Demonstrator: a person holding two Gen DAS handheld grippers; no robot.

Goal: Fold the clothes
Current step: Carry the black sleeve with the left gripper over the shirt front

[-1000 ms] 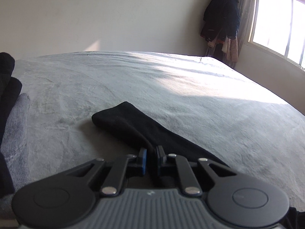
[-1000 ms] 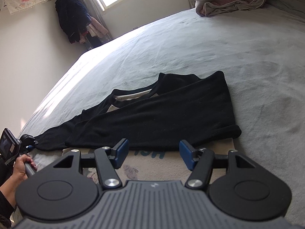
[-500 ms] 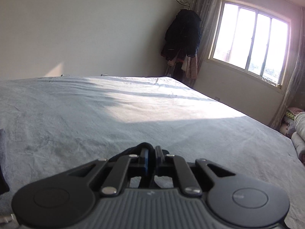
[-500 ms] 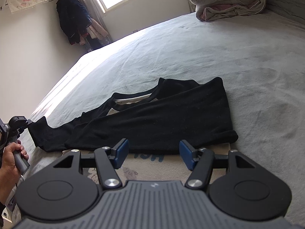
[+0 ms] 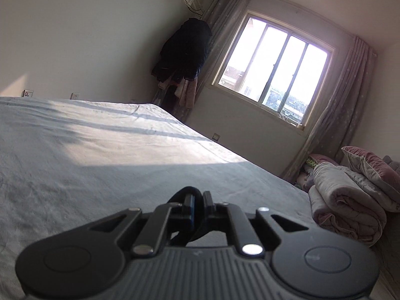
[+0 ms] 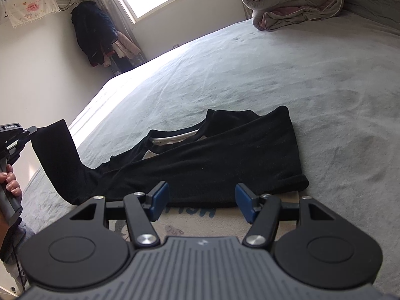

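L tool [image 5: 197,206] pinching sleeve [image 6: 56,160], R-cam only.

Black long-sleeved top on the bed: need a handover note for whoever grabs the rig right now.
Left gripper: shut on the cuff of the black long-sleeved top, sleeve end raised off the grey bed cover.
Right gripper: open, empty, hovering at the top's near edge.
Top: lies flat, one side folded over a printed cream board.
Done: the right side appears folded in.
Left: probably lay the lifted sleeve across the body, then finish the folds.
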